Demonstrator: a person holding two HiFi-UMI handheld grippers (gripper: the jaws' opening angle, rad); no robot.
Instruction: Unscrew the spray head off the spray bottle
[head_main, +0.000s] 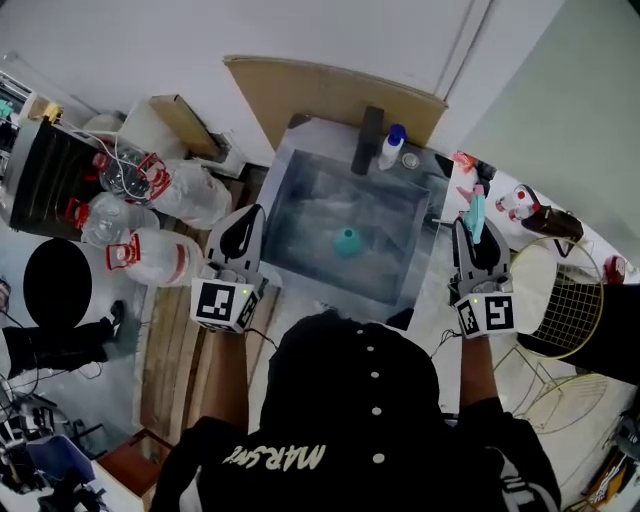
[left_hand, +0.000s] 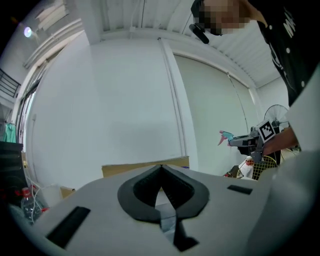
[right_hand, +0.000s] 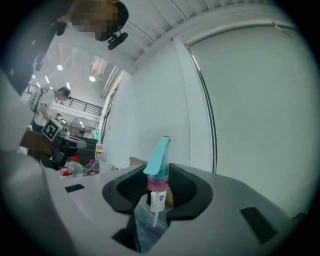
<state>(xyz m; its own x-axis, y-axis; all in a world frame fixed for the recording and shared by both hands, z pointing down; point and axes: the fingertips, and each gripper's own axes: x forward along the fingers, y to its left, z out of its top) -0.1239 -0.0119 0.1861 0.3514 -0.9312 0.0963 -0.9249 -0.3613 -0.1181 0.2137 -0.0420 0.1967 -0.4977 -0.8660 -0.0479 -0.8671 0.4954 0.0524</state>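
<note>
Right fingers (right_hand: 187, 192) hold the spray head (right_hand: 158, 165), tube (right_hand: 154, 218) bare, no bottle on it; my left fingers (left_hand: 142, 189) are clenched empty. I judge the unscrewing done.

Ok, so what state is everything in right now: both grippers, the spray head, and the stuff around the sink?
Left gripper: shut, empty.
Right gripper: shut on the spray head.
Spray head: off any bottle, dip tube bare.
Teal item in the sink: loose, neither gripper touching it.
White bottle: upright, blue cap on.
</note>
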